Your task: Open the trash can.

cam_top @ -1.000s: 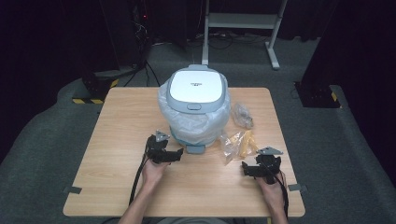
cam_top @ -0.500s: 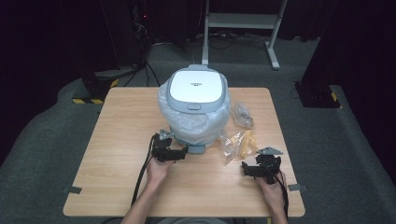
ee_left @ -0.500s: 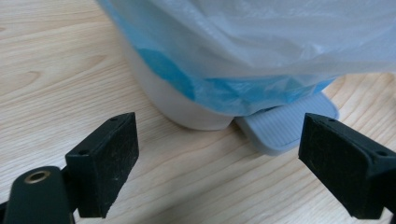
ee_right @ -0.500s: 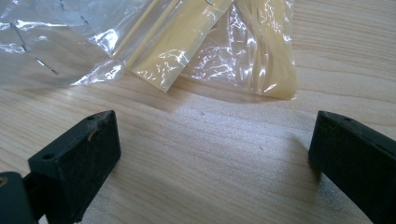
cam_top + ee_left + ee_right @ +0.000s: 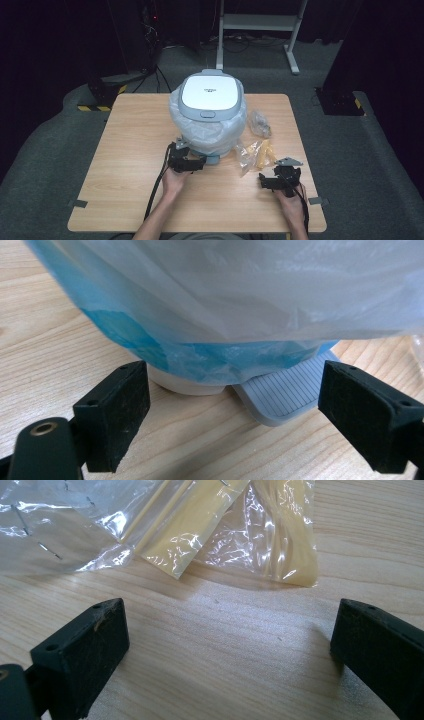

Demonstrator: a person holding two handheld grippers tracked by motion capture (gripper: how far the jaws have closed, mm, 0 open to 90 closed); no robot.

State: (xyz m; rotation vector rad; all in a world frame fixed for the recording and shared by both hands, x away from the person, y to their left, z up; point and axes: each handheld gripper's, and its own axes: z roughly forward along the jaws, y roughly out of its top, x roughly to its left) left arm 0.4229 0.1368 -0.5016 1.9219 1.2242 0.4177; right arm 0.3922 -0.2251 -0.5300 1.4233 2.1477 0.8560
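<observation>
A white-lidded cooker (image 5: 209,107) wrapped in a clear and blue plastic bag (image 5: 210,305) stands mid-table. My left gripper (image 5: 199,162) sits low at its front base, open. Its jaws have just been closing a little. In the left gripper view, the grey ribbed tab (image 5: 285,395) under the cooker lies ahead between the pads (image 5: 117,415), untouched. My right gripper (image 5: 266,180) rests open near the table's front right. Its jaws (image 5: 225,630) face yellow pieces in clear plastic packets (image 5: 200,525) on the wood, with nothing between them.
The wooden table (image 5: 125,150) has bare room at the left and front. The yellow packets (image 5: 257,154) lie right of the cooker's base. A crumpled clear bag (image 5: 260,122) lies farther back right. Dark floor, a stand and cables surround the table.
My left gripper has edged right, closer to the cooker's front base. The right gripper and the packets have stayed put.
</observation>
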